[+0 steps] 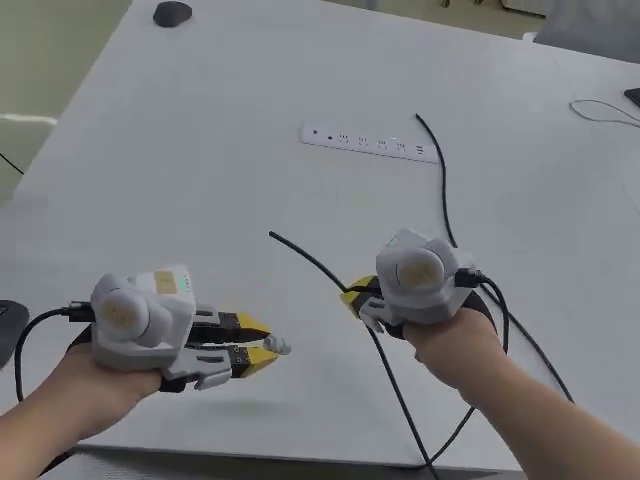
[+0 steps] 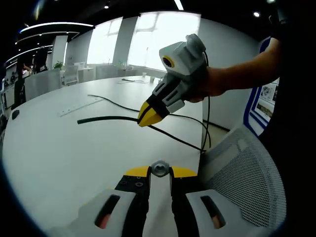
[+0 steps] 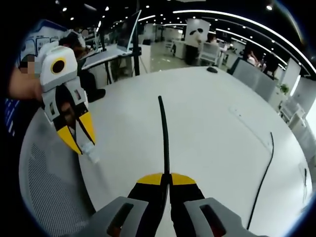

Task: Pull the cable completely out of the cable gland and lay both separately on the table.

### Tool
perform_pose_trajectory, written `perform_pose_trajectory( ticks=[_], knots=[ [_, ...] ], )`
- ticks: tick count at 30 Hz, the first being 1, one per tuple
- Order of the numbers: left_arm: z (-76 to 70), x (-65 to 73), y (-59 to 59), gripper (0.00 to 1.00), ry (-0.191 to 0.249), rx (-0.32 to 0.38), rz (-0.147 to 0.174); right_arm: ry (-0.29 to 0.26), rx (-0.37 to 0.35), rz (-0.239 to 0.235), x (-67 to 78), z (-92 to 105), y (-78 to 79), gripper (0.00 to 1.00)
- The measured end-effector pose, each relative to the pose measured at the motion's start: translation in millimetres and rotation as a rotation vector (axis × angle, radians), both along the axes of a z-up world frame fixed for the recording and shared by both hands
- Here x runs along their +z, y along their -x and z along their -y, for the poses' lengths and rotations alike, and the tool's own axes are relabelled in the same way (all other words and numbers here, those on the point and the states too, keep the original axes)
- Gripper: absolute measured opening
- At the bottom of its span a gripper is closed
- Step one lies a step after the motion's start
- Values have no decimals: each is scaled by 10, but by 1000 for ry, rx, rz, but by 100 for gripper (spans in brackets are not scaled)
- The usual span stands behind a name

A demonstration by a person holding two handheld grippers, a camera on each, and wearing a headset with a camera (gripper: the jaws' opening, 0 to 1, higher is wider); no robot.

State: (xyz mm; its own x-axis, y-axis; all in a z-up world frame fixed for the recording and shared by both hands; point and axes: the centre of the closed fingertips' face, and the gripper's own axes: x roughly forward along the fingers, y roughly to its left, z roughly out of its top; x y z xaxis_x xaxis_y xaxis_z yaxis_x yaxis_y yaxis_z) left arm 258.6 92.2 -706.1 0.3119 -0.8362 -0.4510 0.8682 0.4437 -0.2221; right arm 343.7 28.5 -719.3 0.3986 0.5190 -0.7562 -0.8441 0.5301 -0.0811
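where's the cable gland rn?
The cable gland sits pinched at the tips of the left gripper, lower left in the head view, apart from the cable in the right gripper.

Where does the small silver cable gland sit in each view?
Head view: small silver cable gland, lower centre-left, at the left hand-held gripper's yellow tips.
Left gripper view: gland bottom centre, between its own jaws.
Right gripper view: gland left side, at that gripper's tips.
Shared landmark: thin black cable.
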Motion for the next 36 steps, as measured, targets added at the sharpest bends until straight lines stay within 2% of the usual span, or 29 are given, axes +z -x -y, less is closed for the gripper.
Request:
perform_pose_trajectory(
  ticks=[6, 14, 22, 27, 30, 36],
  knots=[
    [-39, -111, 7, 15, -9, 0, -12, 16, 28, -2, -59, -127, -60, 0],
    [-39, -151, -15, 15, -5, 8, -12, 14, 65, -12, -116, -326, -142, 0],
    [-44, -198, -18, 15, -13, 7, -13, 36, 139, -15, -200, -550, -104, 0],
    [-62, -295, -6, 15, -27, 0, -18, 70, 185, -18, -375, -657, -106, 0],
    [-82, -346, 0, 15, -31, 2, -26, 58, 201, -21, -387, -765, -131, 0],
    [-114, -443, 7, 15, -34, 7, -39, 75, 241, -21, -446, -931, -133, 0]
  ],
)
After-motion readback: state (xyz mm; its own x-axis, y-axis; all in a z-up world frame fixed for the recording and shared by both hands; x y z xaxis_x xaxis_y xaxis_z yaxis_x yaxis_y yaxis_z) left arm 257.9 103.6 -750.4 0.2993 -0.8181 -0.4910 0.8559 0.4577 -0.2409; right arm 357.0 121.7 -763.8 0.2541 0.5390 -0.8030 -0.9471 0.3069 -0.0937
